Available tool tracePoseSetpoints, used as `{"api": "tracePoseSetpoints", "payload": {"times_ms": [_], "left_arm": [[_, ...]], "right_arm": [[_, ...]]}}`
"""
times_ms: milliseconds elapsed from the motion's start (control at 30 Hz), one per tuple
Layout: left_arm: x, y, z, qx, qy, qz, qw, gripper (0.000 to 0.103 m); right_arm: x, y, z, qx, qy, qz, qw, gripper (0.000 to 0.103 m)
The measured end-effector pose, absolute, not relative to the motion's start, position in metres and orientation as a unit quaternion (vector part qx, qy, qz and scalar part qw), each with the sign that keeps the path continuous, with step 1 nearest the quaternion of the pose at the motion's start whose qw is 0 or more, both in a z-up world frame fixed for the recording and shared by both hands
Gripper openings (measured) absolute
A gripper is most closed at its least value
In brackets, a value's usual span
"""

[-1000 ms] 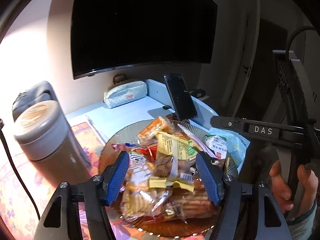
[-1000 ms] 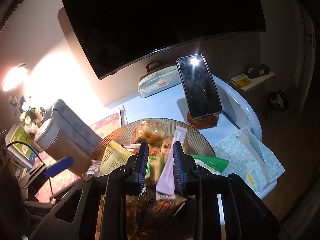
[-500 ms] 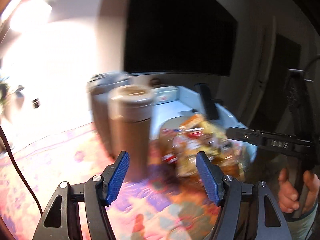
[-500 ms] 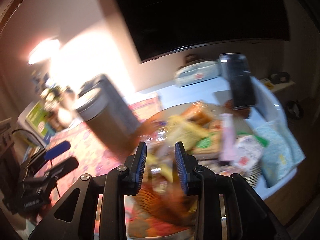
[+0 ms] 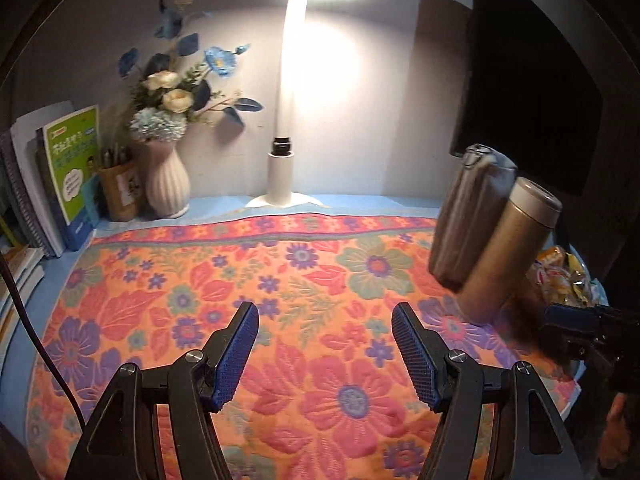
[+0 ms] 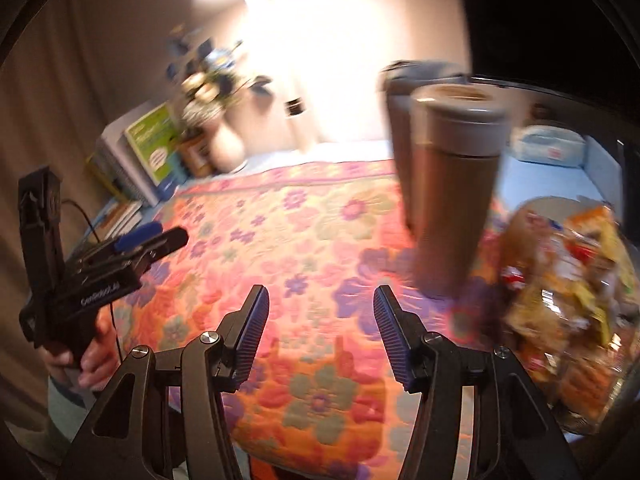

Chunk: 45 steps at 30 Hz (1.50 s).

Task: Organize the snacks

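Note:
A pile of wrapped snacks (image 6: 568,280) fills a shallow plate (image 6: 560,204) at the right of the table; it also shows at the far right edge of the left wrist view (image 5: 564,276). My left gripper (image 5: 324,348) is open and empty above the flowered cloth (image 5: 260,280), far left of the snacks. My right gripper (image 6: 320,332) is open and empty over the cloth (image 6: 280,240), left of the plate. The right wrist view is blurred.
A tan thermos (image 5: 508,248) and a grey pouch (image 5: 468,212) stand between the cloth and the plate. A desk lamp (image 5: 284,152), a vase of flowers (image 5: 168,176), a pen holder (image 5: 118,192) and books (image 5: 68,168) line the back. A dark monitor (image 5: 532,92) hangs at right.
Both grippers swung left, away from the snack plate, to over the flowered cloth. The right gripper let go of the pale stick packet on the plate and opened wide.

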State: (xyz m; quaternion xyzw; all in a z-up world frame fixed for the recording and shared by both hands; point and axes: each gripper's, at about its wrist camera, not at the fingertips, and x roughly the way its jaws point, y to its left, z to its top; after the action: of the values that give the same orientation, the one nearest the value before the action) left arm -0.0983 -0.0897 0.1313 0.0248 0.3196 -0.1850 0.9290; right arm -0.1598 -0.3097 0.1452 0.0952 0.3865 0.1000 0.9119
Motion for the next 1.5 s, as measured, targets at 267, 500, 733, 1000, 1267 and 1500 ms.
{"api": "tracePoseSetpoints", "payload": {"times_ms": [267,500,733,1000,1267,1500], "left_arm": [[-0.072,-0.05,0.117,0.035,0.311,-0.13,0.941,0.071],[-0.039,-0.047,0.083,0.04,0.315,-0.083,0.945,0.08],[-0.025,-0.057,0.044,0.058,0.332,-0.064,0.939,0.081],[-0.025,-0.039,0.046,0.013,0.332,-0.063,0.941,0.097],[-0.018,-0.037,0.039,0.003,0.357,-0.066,0.932,0.097],[-0.017,-0.039,0.038,0.011,0.361,-0.068,0.93,0.097]], "right_arm": [[-0.097,-0.238,0.12,0.07,0.382,0.133,0.912,0.055],[-0.061,-0.232,0.073,0.067,0.38,0.073,0.92,0.056],[-0.053,-0.241,0.048,0.068,0.403,0.027,0.912,0.059],[-0.06,-0.233,0.047,0.053,0.4,0.024,0.915,0.074],[-0.062,-0.228,0.049,0.033,0.393,0.023,0.919,0.079],[-0.06,-0.23,0.047,0.039,0.397,0.022,0.917,0.079]]}}
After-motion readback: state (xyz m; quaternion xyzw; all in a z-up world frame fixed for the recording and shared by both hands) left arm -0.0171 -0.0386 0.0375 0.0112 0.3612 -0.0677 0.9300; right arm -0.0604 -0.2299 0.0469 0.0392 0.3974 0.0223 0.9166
